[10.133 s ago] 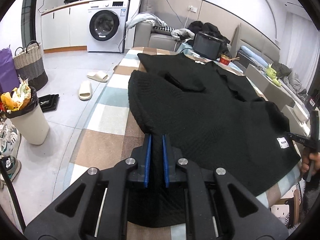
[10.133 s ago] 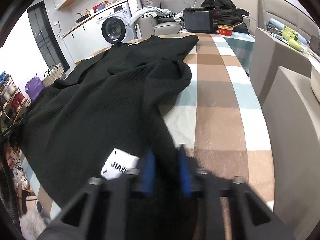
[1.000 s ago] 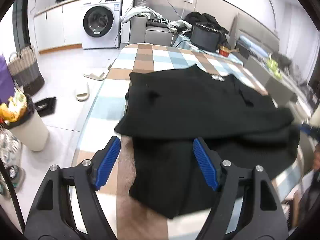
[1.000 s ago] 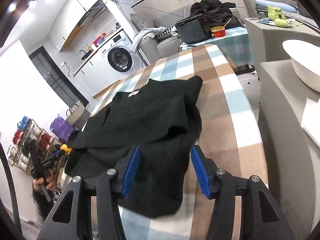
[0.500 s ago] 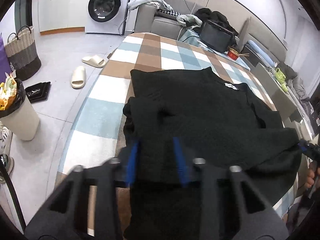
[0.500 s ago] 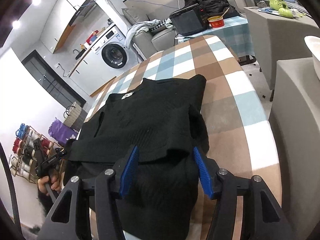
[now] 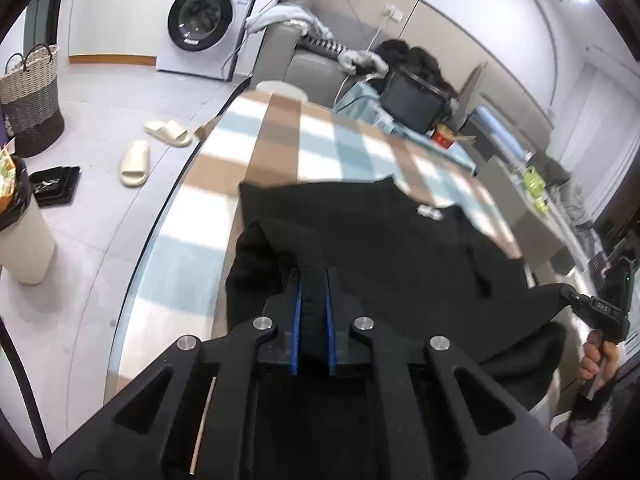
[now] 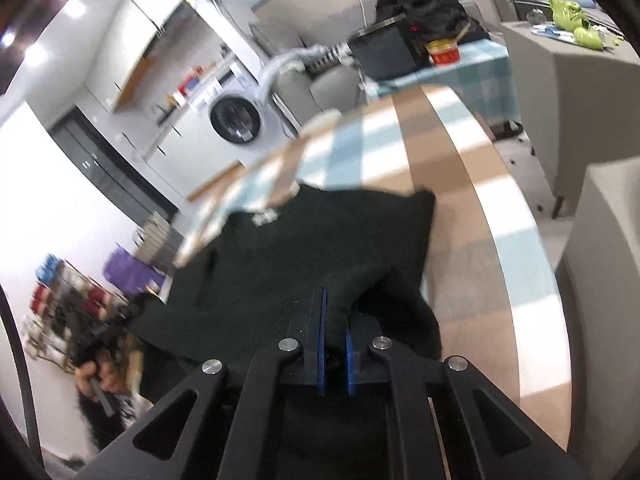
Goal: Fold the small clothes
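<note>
Black sweater (image 7: 380, 256), spread on the checked table (image 7: 280, 140), filling the middle of the left wrist view from about 12 o'clock down to 6 o'clock. Folded over once already, by the look of it, with a doubled layer at the near side. White neck label (image 7: 428, 211) up near 1 o'clock, so neck end far away and bottom end close.

Left gripper (image 7: 312, 280) at 6 o'clock, jaws just squeezed together and now narrow, with a bunch of black cloth pinched between the blue pads (image 7: 296, 320). Gripped at the near left corner, probably to lift that side without dropping it.

Right gripper (image 8: 334, 316) at 6 o'clock in its own view, jaws also just squeezed together, narrow, clamped on the near right corner of the same cloth. Seen too from the left wrist view, out at 3 o'clock, with a hand (image 7: 598, 360) wrapped round its handle.

Held at two corners, one on each side, most likely to keep the edge straight and tight, like holding a towel by both ends. Probably ready for carrying the near edge toward the label end for one more fold. Both tilted down at the cloth, for a good bite on the edge.

Worth watching: soft knit, easy to sag in the middle or slip out of a small pinch. Hard to tell how many layers caught in each pinch.
</note>
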Tool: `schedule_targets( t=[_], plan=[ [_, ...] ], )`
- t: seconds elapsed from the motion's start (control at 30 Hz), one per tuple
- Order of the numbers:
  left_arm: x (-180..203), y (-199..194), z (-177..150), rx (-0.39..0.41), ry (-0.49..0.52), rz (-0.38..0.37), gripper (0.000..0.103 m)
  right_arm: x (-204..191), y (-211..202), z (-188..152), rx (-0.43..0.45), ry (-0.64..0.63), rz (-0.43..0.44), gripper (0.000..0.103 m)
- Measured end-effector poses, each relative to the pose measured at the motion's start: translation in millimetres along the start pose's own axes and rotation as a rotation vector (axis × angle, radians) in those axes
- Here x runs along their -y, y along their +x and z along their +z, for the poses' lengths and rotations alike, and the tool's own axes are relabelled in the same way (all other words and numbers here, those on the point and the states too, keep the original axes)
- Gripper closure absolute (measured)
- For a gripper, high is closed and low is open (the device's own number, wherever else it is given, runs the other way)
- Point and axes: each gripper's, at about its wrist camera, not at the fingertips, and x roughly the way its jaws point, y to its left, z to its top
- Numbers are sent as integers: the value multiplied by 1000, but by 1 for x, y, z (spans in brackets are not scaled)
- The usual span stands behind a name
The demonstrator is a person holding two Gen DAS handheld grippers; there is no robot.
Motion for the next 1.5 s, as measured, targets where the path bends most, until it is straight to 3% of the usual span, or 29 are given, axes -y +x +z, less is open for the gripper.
schedule_targets(
  t=[0.1, 0.3, 0.33, 0.37, 0.43, 0.57, 0.87, 1.07, 1.27, 1.33, 1.4, 1.47, 1.5],
  plan=[
    [6, -3, 22, 36, -1, -20, 97, -4, -9, 22, 77, 27, 32, 96],
    [5, 25, 78, 60, -41, -50, 96, 4, 11, 78, 156, 125, -12, 96],
    [3, 39, 86, 49, -41, -46, 88, 8, 19, 85, 161, 155, -22, 95],
    [2, 53, 92, 28, -37, -18, 67, 13, 28, 94, 164, 177, -41, 81],
    [-6, 79, 98, -16, -73, 72, 38, 26, 50, 104, 142, 219, -127, 54],
    [-16, 95, 92, -80, -86, 71, 37, 37, 64, 97, 74, 226, -121, 54],
    [-22, 96, 69, -76, 12, 138, 34, 42, 68, 76, -22, 132, -197, 53],
    [-32, 113, 64, -107, -25, 152, 34, 37, 90, 74, -75, 48, -235, 46],
    [-32, 121, 60, -125, -21, 161, 34, 47, 109, 79, -107, 22, -293, 46],
    [-30, 121, 60, -124, -11, 168, 34, 50, 113, 81, -100, 14, -305, 48],
    [-30, 121, 60, -125, -12, 168, 34, 48, 115, 82, -93, -12, -301, 85],
    [-31, 120, 59, -126, -15, 172, 34, 41, 106, 85, -41, -51, -264, 97],
    [-31, 119, 58, -124, -16, 174, 34, 38, 100, 86, -5, -60, -226, 98]
  ],
)
